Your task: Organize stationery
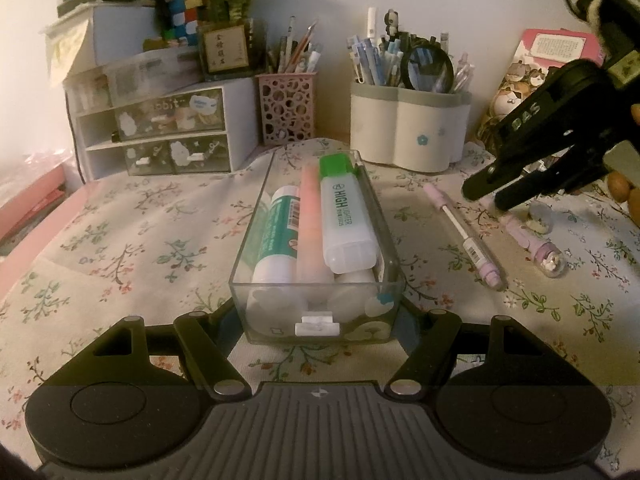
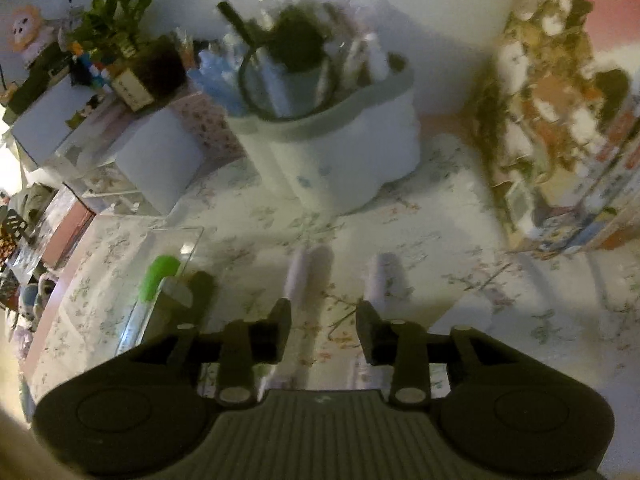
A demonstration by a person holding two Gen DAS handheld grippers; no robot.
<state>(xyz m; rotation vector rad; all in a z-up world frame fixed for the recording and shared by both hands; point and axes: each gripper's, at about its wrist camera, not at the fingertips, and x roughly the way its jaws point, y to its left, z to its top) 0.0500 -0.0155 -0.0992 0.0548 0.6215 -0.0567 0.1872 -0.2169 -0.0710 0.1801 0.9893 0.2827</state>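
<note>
left gripper [image 1: 320, 320] is clamped across the near end of the clear drawer tray [image 1: 384, 240], one of its fingers on each side wall, holding it steady on the floral tabletop [image 1: 140, 232]. inside the tray lie a green-capped highlighter [image 1: 346, 216], a pink marker [image 1: 310, 216] and a teal-labelled glue stick [image 1: 280, 232], packed side by side, with white tubes underneath.

over to the right, two lilac pens are left loose on the cloth: the slim one [image 1: 464, 232] just right of the tray, and the chunkier one with the clear charm end [image 1: 532, 236] further right. right gripper [image 1: 490, 194] hangs above the far ends of those two, fingers apart with nothing between them. its own camera is blurred, but it shows the gap between the fingers sitting over bare cloth, with one lilac pen [image 2: 298, 276] ahead of the left finger and the other [image 2: 380, 280] ahead of the right.

so the step in hand looks like a pick of one pen. to do it well, shift sideways so a single barrel sits between the fingers, come down square across it at mid-length, and close only once both fingers are down beside it. the slim pen looks the easier take, nearer the tray. keep clear of the tray wall and of the second pen, which could roll. the left hold wants to stay firm so the tray does not slide when the pen goes in.
</note>
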